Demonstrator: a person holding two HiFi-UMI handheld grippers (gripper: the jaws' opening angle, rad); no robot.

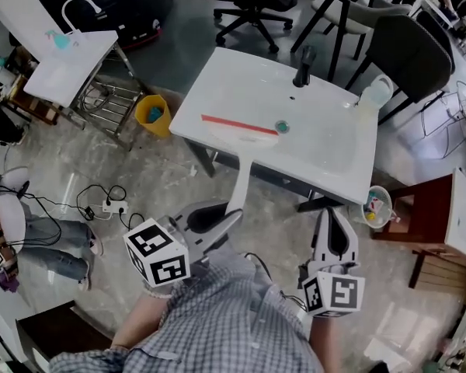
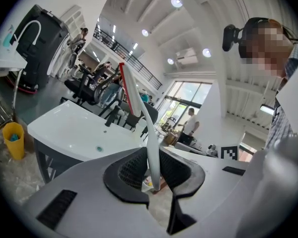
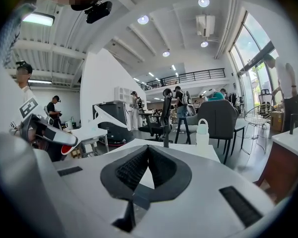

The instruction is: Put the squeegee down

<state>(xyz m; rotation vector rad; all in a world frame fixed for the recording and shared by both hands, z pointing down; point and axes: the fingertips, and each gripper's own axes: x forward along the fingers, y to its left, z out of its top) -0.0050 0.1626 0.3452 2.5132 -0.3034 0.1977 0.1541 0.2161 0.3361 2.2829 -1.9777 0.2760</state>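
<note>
The left gripper (image 1: 233, 214) has its jaws (image 2: 153, 170) pinched on the lower end of the squeegee's (image 1: 247, 162) white handle, the black pads pressing on it from both sides. The right gripper (image 1: 332, 213) has its jaws pressed together with nothing between them (image 3: 148, 155); it hangs in front of the near edge of the worktop, beside the left one.

The room is a wide, high-ceilinged hall with a pale stone floor (image 1: 163, 179). On it stands a white basin worktop (image 1: 326, 150) on dark legs, with a dark faucet (image 1: 303, 67) at its far edge, a pale bottle (image 1: 375, 93) at its far right corner and a small drain (image 1: 281, 127) in the middle. A yellow bucket (image 1: 152, 115) stands on the floor just beside the worktop's left corner.

The squeegee's handle (image 2: 150, 143) runs from the left jaws away from the person and over the worktop's near edge. Its blade, with a red strip (image 1: 239, 124), lies crosswise over the basin, its right end near the drain. Whether the blade touches the worktop cannot be told.
</note>
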